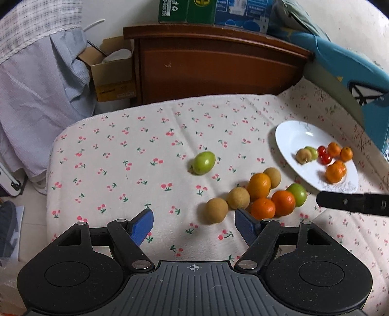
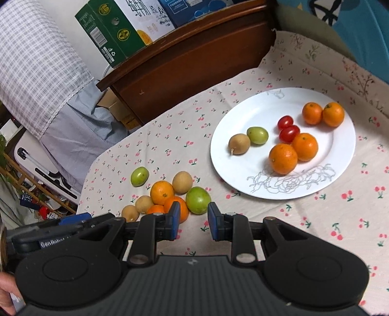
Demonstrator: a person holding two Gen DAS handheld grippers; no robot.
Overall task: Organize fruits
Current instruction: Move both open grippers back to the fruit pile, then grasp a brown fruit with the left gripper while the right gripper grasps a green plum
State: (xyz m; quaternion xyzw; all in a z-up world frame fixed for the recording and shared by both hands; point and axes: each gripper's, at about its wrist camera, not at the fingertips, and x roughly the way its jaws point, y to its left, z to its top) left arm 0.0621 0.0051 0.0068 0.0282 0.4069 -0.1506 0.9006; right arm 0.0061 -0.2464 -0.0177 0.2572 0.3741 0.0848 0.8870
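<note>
White china, the plate sits at 1 o'clock in the right wrist view on a cherry-print cloth that covers the surface. On it lie 4 oranges, 2 cherry tomatoes, 1 green fruit and 1 tan fruit; the tan and green ones touch, and the oranges sit in 2 touching pairs.

Off the plate, at 10 o'clock from the right tool, a loose cluster rests on the cloth: 3 oranges, 3 tan fruits and 1 large green fruit, most of them touching. 1 more green fruit lies apart from the cluster, at 12 o'clock in the left wrist view.

The right tool hangs over bare cloth just beside the cluster, its blue pads drawn nearly together with nothing between them. The left tool has its jaws spread wide and holds nothing; a tan fruit lies just beyond its tips, at 1 o'clock, clear of both pads.

A dark wooden cabinet stands past the far edge of the cloth at 12 o'clock, with cardboard boxes on top.
</note>
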